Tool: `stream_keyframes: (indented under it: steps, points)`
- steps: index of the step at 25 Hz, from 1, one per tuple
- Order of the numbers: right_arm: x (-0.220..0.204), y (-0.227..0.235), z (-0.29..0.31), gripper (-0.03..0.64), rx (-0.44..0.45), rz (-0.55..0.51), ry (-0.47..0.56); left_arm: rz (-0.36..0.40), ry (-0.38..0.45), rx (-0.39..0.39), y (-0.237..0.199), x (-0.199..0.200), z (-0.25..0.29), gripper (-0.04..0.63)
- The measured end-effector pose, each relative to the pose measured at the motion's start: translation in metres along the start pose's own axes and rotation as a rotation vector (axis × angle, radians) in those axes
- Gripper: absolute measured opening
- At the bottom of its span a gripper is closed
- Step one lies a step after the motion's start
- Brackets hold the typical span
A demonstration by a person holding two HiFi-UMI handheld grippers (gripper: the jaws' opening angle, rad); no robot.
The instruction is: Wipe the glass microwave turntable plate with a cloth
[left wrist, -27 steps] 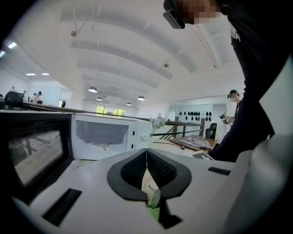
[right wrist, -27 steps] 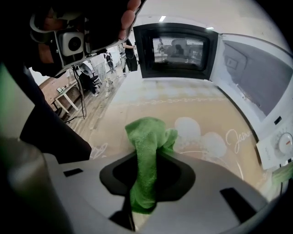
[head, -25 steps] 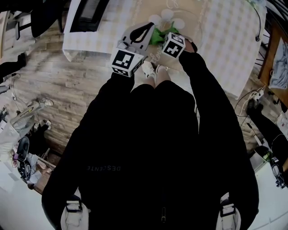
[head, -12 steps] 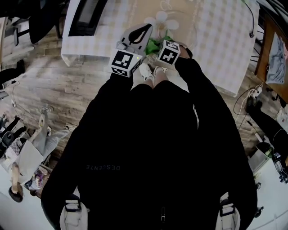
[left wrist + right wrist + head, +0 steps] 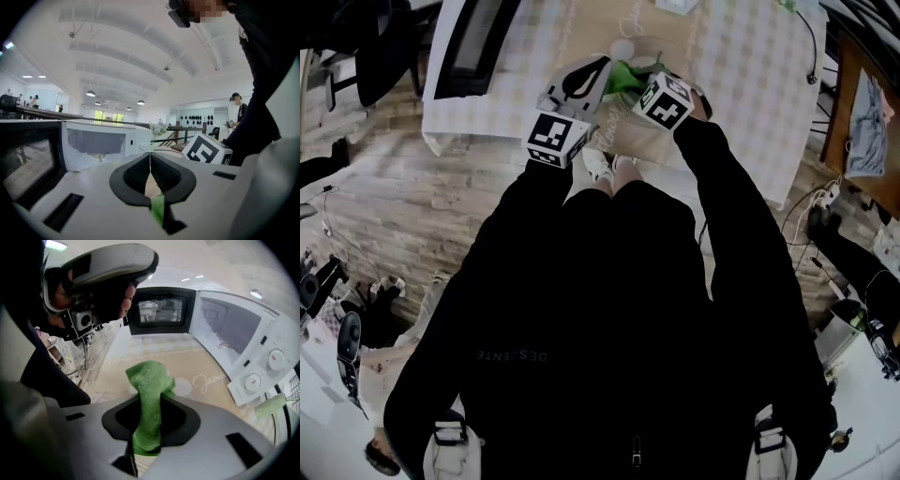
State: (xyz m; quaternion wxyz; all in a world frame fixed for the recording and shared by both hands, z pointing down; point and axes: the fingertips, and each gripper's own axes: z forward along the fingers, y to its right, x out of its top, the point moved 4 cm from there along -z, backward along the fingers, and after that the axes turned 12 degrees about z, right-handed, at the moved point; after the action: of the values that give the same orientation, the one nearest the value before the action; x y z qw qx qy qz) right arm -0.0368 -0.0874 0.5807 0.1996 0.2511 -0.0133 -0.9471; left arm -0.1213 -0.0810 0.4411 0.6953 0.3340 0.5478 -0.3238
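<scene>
My left gripper is shut on the rim of the clear glass turntable plate, which barely shows over the tan mat. In the left gripper view the plate is only a thin line between the pressed pads. A green cloth hangs bunched in my shut right gripper, right beside the left jaws. The right gripper view has the cloth standing up out of the jaws, and the hand-held left gripper at the upper left. Whether cloth and glass touch I cannot tell.
A white microwave with its door swung open stands on the checked tablecloth. A tan mat lies in front of it. Wooden floor and cables lie around the table.
Both grippers have moved a little farther over the table, toward the microwave, still close together. The right gripper keeps the green cloth and has shifted slightly right.
</scene>
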Motion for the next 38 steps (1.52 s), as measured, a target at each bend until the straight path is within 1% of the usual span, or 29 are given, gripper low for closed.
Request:
stream_keyframes:
  steps: [3,6,15,20,27,32,38]
  points:
    - [0.0,0.028,-0.007,0.104,-0.051,0.019,0.021,0.006,0.008,-0.006,-0.001,0.003,0.011,0.021]
    - [0.0,0.052,-0.009,0.106,-0.079,0.025,0.01,0.004,0.006,-0.011,-0.004,0.004,0.021,0.021]
    - [0.004,0.114,0.003,0.109,-0.164,-0.03,-0.035,0.02,0.004,-0.02,-0.008,0.005,0.052,0.021]
    - [0.002,0.14,0.014,0.114,-0.198,-0.042,-0.055,0.007,-0.002,-0.011,-0.014,0.005,0.058,0.021]
    - [-0.009,0.15,0.034,0.104,-0.241,-0.077,-0.09,0.007,-0.023,-0.011,-0.017,-0.001,0.06,0.021]
    - [-0.011,0.148,0.036,0.084,-0.237,-0.073,-0.082,0.004,-0.034,-0.014,-0.015,-0.005,0.059,0.021]
    - [-0.015,0.135,0.037,0.086,-0.214,-0.065,-0.095,0.004,-0.031,-0.026,-0.011,-0.005,0.056,0.021]
